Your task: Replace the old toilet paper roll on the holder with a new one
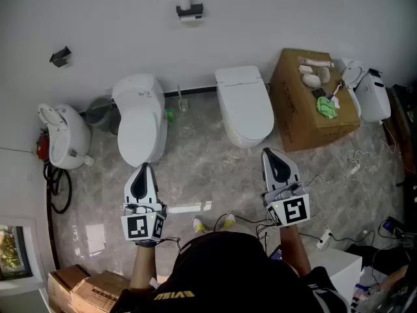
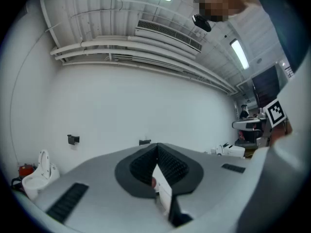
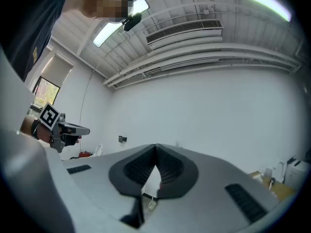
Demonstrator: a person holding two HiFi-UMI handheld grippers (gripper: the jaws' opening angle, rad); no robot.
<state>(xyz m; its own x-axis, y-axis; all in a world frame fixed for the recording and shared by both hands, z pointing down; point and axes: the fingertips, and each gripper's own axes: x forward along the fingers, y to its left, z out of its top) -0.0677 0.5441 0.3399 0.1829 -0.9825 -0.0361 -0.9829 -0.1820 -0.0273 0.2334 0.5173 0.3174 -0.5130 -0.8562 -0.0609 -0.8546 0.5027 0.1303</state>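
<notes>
A white toilet paper roll [image 1: 185,2] sits on the dark wall-mounted holder [image 1: 191,10].

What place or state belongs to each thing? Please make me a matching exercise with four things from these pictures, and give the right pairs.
Things:
1. toilet paper holder
2. green cloth
3. cardboard box
4. left gripper

Places or states:
a. lies on the cardboard box
b. fingers shut, holding nothing
c. mounted on the wall
d. stands on the floor, beside a toilet

Pairs: 1-c, 2-a, 3-d, 4-b
</notes>
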